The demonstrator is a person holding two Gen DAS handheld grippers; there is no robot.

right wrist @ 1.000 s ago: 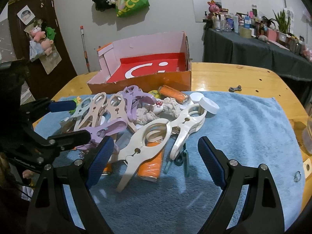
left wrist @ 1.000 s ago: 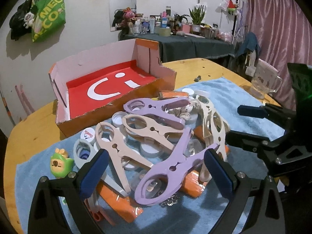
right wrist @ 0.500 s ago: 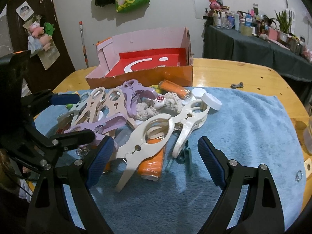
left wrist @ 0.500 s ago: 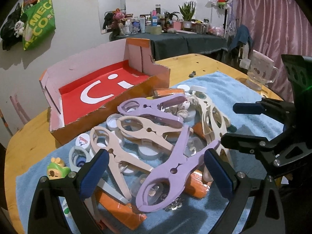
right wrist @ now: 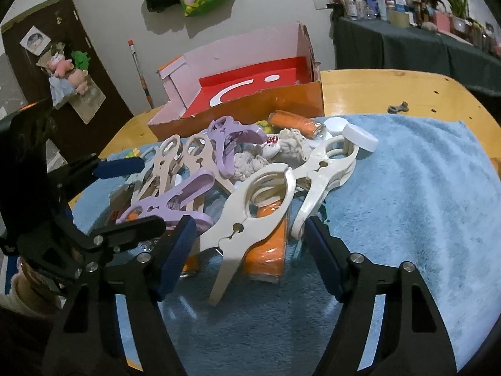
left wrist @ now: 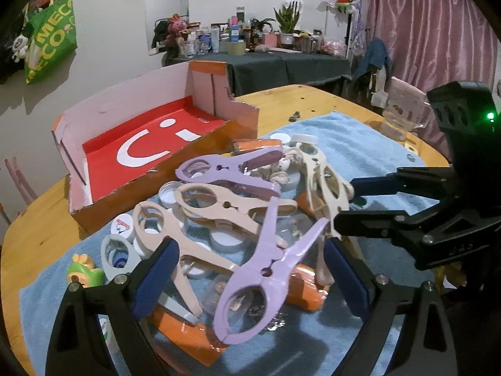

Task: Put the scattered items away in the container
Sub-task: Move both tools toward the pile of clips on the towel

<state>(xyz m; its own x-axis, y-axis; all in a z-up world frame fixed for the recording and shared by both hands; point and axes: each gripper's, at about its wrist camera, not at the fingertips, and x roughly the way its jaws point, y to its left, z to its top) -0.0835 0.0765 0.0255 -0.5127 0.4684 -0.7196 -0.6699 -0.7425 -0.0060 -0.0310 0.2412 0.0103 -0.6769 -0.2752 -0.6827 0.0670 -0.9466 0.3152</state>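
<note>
A pile of big plastic clips lies on a blue towel in front of an open cardboard box with a red floor. My left gripper is open, low over the pile, with a purple clip lying between its fingers, untouched by the pads. My right gripper straddles a cream clip. Its jaws are closing, and the pads stand just off the clip. The box sits behind the pile. Each gripper shows in the other's view: right gripper, left gripper.
Orange packets, white lids, a knotted rope toy and a green toy figure mix with the clips. A glass mug stands at the wooden table's right edge. A small metal part lies beyond the towel.
The right gripper's fingers have drawn closer together around the cream clip. Both grippers have rolled slightly and kept their places; the left one's opening is unchanged.
</note>
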